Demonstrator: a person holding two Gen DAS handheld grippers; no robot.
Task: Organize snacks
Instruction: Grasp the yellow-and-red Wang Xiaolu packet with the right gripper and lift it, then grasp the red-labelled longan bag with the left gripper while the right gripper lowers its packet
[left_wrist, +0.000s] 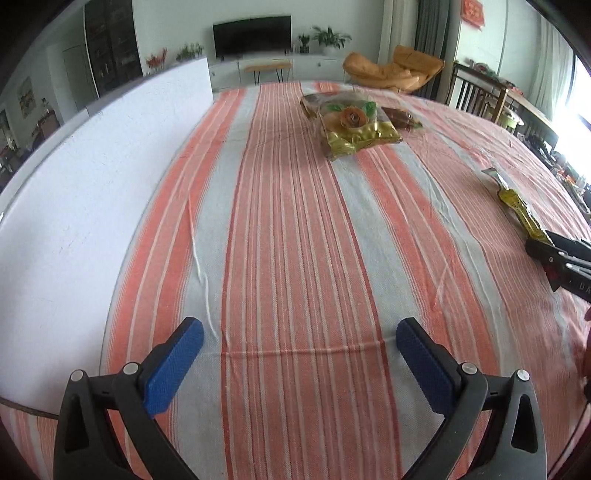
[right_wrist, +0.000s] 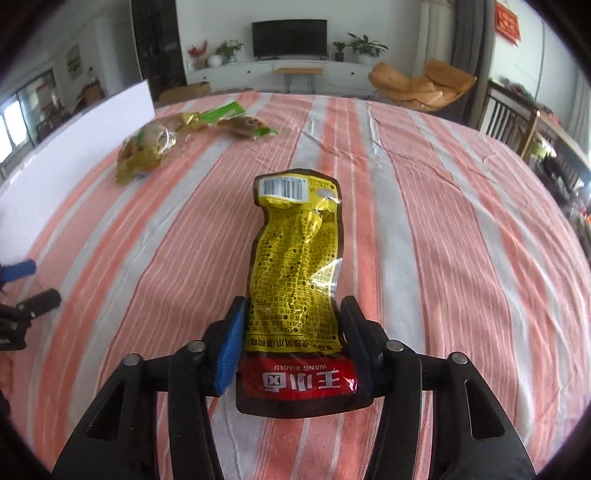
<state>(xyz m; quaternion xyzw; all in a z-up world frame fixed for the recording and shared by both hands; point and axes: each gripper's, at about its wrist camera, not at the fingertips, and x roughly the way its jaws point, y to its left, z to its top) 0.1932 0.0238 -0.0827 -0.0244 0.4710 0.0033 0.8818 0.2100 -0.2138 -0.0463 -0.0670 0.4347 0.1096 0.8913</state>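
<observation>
Yellow snack pouch (right_wrist: 295, 266) clamped in right gripper (right_wrist: 295, 332) fingers.
Left gripper (left_wrist: 299, 365) open, empty; next, carrying to snack pile (right_wrist: 177, 136) on tabletop (right_wrist: 443, 221).

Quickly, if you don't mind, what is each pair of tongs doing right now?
Left tongs: open, holding nothing, above the striped tablecloth.
Right tongs: shut on the yellow snack packet.
</observation>
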